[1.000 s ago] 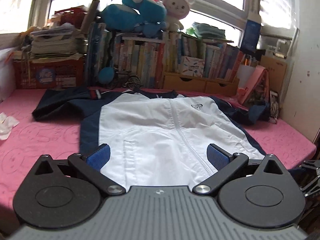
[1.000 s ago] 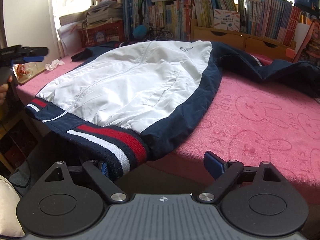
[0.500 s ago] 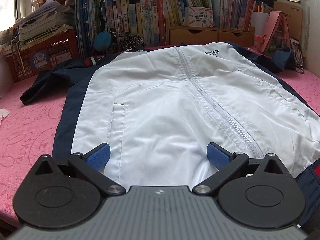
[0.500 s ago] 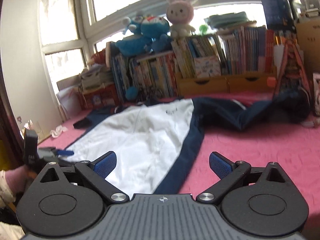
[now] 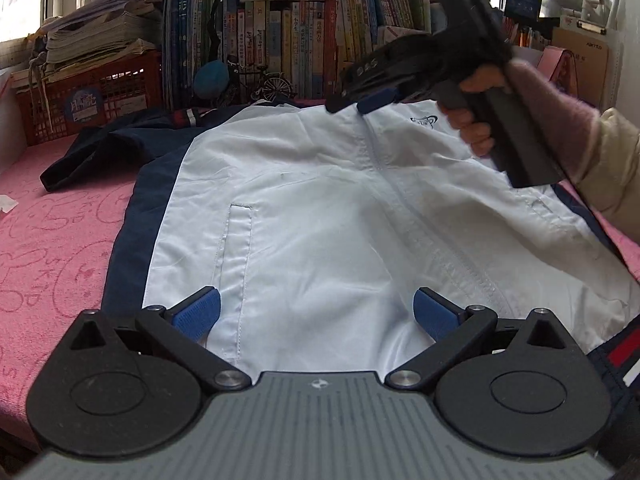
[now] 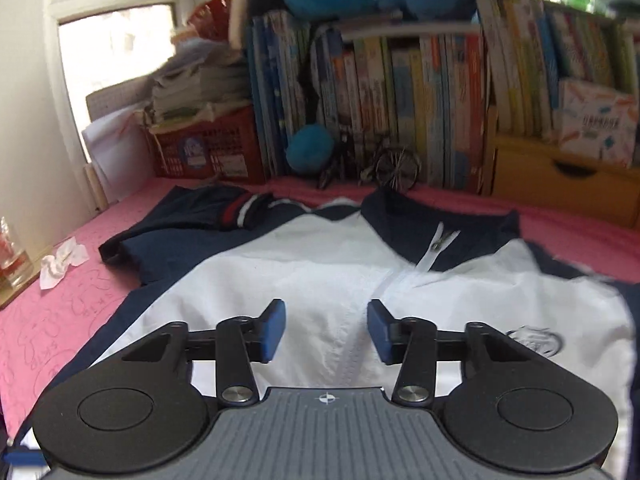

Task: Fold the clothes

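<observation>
Right tool (image 6: 326, 330) over jacket (image 5: 320, 208), books (image 6: 400, 92) and crate (image 6: 208, 152) beyond

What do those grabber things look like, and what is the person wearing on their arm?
Each gripper, left and right, is black plastic with two round discs, silver screws, a ribbed grey middle plate bearing a small compass-like mark, and two fingers with blue pads. The right one has a dark pistol handle. The arm wears a fuzzy pink sleeve under a cream sleeve.

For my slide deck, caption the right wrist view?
Right gripper, jaws just narrowed and empty, poised above the zipper near the collar of a white-and-navy jacket spread on pink bedding.
</observation>
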Demonstrator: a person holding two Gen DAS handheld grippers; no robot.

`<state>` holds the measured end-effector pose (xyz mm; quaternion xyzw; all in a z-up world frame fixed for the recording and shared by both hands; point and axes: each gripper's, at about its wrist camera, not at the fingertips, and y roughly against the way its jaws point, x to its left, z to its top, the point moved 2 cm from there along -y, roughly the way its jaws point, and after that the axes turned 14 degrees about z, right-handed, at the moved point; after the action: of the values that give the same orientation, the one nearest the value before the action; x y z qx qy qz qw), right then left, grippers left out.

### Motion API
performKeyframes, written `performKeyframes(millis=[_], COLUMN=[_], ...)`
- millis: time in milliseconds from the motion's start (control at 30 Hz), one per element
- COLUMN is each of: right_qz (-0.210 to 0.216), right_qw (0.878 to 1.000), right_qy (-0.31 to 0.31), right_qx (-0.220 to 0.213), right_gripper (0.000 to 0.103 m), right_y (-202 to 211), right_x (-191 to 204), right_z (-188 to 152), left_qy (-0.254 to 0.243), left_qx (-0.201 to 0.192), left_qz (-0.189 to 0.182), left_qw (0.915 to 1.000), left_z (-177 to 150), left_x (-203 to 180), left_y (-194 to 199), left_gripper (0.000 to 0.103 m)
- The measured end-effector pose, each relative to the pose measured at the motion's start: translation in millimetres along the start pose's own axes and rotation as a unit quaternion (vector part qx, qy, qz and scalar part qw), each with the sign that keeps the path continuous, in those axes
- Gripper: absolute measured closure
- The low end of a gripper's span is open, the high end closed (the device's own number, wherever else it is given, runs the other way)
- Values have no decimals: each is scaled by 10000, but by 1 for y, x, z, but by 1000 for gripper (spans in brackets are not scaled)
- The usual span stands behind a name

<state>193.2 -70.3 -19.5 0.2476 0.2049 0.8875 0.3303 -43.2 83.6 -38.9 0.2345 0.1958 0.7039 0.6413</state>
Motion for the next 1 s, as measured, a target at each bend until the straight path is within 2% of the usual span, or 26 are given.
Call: performKeyframes(millis=[100,133,267,333,433,533,600,633,667,700,733,767,833,933,1000], right_qz=[-133,-200,-326,-311,-236,-247,-228,-216,-204,-192,-188,-183,-159,-150,-148], right_qw=[9998,9995,9971,9965,9971,9966,9967,9967,9968,9968,9966,9965,9963,9963,9962], right_qy=[75,203,656,731,681,728,724,723,722,724,741,757,772,777,782], right_qx=[144,147,195,258,257,282,286,289,293,297,308,318,334,340,344], right_gripper=[58,57,42,39,37,35,34,33,33,32,31,29,28,27,27], right_y=[-32,-38,-43,-44,-44,-46,-45,-46,-46,-46,-46,-46,-47,-47,-47], right_x=[-2,0,15,19,18,19,19,19,18,18,19,19,19,20,20], right_z=[-15,-21,-28,-28,-28,-28,-28,-28,-28,-28,-28,-28,-29,-29,-29], left_qy=[300,340,100,-29,-252,-570,-395,-293,-231,-168,-121,-170,-179,484,703], left_qx=[-389,-477,-691,-774,-458,105,225,354,345,336,310,183,-37,-187,-165], left_qz=[-24,102,706,1003,1520,2089,2245,2258,2321,2384,2468,2685,3220,3634,4071], left_qw=[9988,9982,9951,9919,9870,9762,9734,9731,9718,9704,9685,9629,9466,9302,9105], left_z=[33,49,109,139,164,171,172,175,178,182,186,191,204,220,222], left_x=[37,50,77,88,81,81,95,106,119,133,147,165,204,277,318], left_y=[4,-4,-72,-107,-180,-249,-271,-273,-268,-263,-257,-246,-225,-194,-186], left_gripper=[0,0,0,0,0,0,0,19,54,64,66,70,78,77,77])
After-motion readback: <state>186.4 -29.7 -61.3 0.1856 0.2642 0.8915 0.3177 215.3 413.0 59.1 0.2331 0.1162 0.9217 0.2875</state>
